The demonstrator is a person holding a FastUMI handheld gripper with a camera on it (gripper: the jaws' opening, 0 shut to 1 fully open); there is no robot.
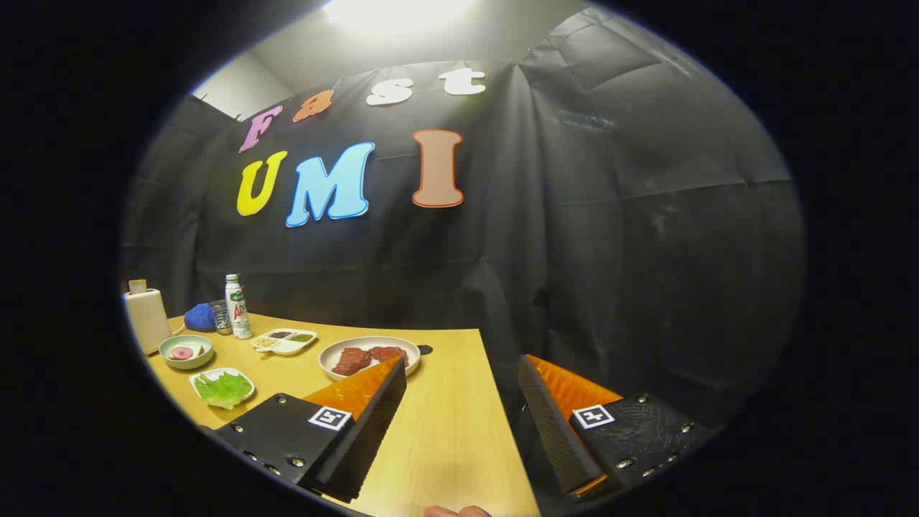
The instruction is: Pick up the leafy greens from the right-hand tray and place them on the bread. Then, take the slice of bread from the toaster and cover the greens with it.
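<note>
At the far left of the wooden table [445,431] a white toaster [146,318] is seen standing upright, with a slice of bread [137,286] poking out of its top. Just beside it a blue cloth-like lump [200,317] and a small glass [221,317] are found, and next to those a white bottle [238,306] with a green cap stands upright. In front of the toaster a pale green bowl [186,351] holding a round pink slice is set. Nearer the gripper, a small white tray [222,387] is placed, and the leafy greens [224,390] are laid flat in it, their long axis running roughly left to right across the tray. Right of the bottle a divided white dish [284,341] with 3 or so small portions is set. Further right a round white plate [369,355] carrying 2 dark red pieces of meat [368,357] is seen, partly covered by the tip of the left finger.

The gripper [459,409] is held wide open above the table's right part, with nothing between its 2 fingers but bare tabletop. The greens lie well to the left of the left finger; no object stands between them. A fingertip of a person [456,511] is glimpsed at the near table edge.
</note>
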